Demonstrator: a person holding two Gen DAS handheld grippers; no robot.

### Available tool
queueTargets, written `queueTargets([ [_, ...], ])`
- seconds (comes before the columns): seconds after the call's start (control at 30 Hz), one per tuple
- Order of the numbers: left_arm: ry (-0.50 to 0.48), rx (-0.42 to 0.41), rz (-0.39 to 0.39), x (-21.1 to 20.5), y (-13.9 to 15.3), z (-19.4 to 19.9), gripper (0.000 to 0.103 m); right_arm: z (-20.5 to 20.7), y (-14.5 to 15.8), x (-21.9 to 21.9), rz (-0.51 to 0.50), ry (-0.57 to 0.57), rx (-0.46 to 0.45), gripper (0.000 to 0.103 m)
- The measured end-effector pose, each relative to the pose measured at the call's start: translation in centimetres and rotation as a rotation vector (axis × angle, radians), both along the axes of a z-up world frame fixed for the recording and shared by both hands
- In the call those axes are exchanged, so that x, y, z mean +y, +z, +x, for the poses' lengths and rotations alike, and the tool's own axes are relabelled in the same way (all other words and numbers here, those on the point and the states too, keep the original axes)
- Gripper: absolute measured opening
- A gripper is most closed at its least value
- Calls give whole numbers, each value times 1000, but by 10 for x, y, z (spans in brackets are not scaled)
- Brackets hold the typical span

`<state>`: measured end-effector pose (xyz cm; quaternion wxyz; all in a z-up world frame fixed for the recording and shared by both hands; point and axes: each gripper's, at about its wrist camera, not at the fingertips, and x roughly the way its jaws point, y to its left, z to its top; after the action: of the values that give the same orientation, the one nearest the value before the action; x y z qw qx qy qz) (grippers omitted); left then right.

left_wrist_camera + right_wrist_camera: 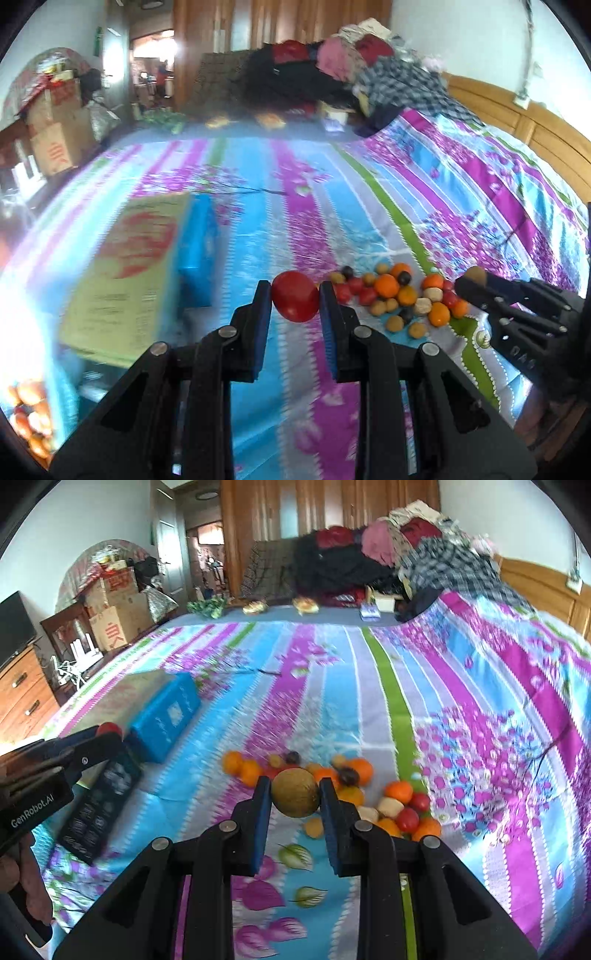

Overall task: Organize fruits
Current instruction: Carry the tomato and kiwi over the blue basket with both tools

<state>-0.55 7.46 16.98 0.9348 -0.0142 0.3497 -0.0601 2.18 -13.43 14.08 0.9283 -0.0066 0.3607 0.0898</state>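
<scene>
Left wrist view: left gripper (295,297) jaws clamp a glossy red fruit (295,295) (right gripper (295,792) jaws pinch a round brownish fruit (295,792)).

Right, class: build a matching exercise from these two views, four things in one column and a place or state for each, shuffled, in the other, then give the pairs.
1. red tomato
2. brown round fruit
3. blue box
4. clothes pile

A. on the far end of the bed
B. in the right hand-held gripper
C. lying on the striped bedspread
D. in the left hand-held gripper

Pairs: 1-D, 2-B, 3-C, 4-A
</scene>
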Motion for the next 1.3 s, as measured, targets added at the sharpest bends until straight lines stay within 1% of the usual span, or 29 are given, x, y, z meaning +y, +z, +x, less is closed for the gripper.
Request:
queueTargets([
  [0.1,52,-16,8,21,16,-13,26,-11,21,24,1,42,-18,30],
  [0.33,146,-60,26,66,43,-45,26,-36,55,86,24,151,-39,30],
  [0.57,230,-67,29,108,54,-73,26,-55,80,157,45,271,-42,30],
  [0.7,304,-69,29,139,58,-86,26,-63,89,200,48,350,-31,30],
  [0.83,389,-52,28,176,55,-104,26,-72,92,245,45,439,-9,30],
  [0.93,459,-24,29,204,46,-117,26,-81,90,290,25,518,16,30],
  [1.03,524,15,17,232,34,-129,26,-87,82,321,18,578,50,30],
  [1.2,579,74,6,260,19,-143,26,-90,70,358,3,633,108,30],
  [1.3,590,106,3,269,12,-146,26,-87,61,374,-7,656,151,30],
])
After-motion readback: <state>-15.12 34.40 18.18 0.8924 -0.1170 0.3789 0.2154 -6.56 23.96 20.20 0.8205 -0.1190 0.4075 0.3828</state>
